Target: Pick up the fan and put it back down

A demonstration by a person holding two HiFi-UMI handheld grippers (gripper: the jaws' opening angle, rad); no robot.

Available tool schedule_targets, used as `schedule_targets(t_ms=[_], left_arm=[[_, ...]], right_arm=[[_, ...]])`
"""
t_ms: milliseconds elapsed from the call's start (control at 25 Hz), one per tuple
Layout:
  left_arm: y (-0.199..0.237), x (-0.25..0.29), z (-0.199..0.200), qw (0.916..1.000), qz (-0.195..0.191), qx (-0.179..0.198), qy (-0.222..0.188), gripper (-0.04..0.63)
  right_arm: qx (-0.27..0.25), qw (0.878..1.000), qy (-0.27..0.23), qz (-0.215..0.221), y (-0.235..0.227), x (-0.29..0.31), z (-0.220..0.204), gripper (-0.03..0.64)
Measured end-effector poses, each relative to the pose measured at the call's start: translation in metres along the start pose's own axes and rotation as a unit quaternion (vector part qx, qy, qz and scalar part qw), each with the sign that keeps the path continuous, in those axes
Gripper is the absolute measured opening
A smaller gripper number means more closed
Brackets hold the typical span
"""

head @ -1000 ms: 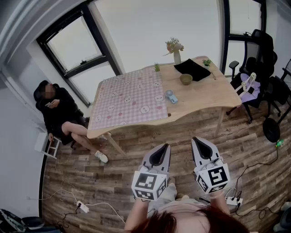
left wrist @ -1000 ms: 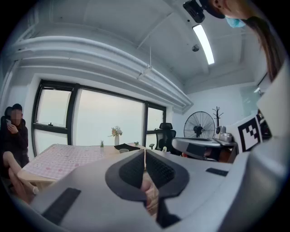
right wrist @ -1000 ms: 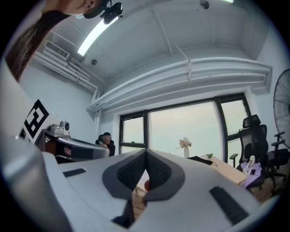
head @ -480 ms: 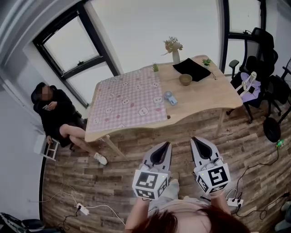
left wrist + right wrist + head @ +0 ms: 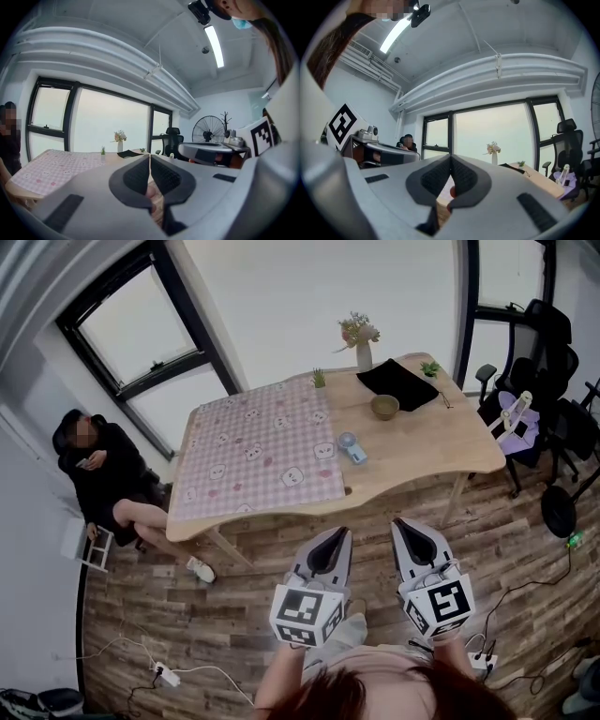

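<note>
Fan (image 5: pixel 352 448) stands on the wooden table (image 5: pixel 441 442), on bare wood just beside the pink checked cloth (image 5: pixel 258 456). Left gripper (image 5: pixel 339 532) and right gripper (image 5: pixel 401 522) are held level over the floor, well apart from it, both with jaws pressed together, empty.

Bare floor (image 5: pixel 234 563) lies between the left gripper (image 5: pixel 337 533), the right gripper (image 5: pixel 404 525) and the table (image 5: pixel 441 451). The table's near strip and the cloth (image 5: pixel 253 465) give open surface. The fan (image 5: pixel 351 447) stands mid-table, just right of the cloth, with a bowl (image 5: pixel 383 406), dark mat (image 5: pixel 398 382) and vase (image 5: pixel 363 354) behind it. Chairs (image 5: pixel 534 352) crowd the table's right end; a person (image 5: pixel 103 474) sits beyond its left.
</note>
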State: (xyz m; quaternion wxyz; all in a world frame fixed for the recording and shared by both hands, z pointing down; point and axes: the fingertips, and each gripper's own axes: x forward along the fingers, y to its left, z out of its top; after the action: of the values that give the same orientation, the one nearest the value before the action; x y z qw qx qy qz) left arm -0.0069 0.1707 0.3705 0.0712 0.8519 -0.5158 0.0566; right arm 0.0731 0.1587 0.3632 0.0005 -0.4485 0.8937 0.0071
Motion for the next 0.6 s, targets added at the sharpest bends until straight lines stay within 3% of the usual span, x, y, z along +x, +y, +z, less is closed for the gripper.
schedule_targets(t_ms=[600], left_arm=[[0.066,0.062,0.012,0.9997,-0.025,-0.006,0.005,0.014]], right_arm=[[-0.002,1.0,0.02,-0.013,-0.026,0.088,-0.007,0.0]])
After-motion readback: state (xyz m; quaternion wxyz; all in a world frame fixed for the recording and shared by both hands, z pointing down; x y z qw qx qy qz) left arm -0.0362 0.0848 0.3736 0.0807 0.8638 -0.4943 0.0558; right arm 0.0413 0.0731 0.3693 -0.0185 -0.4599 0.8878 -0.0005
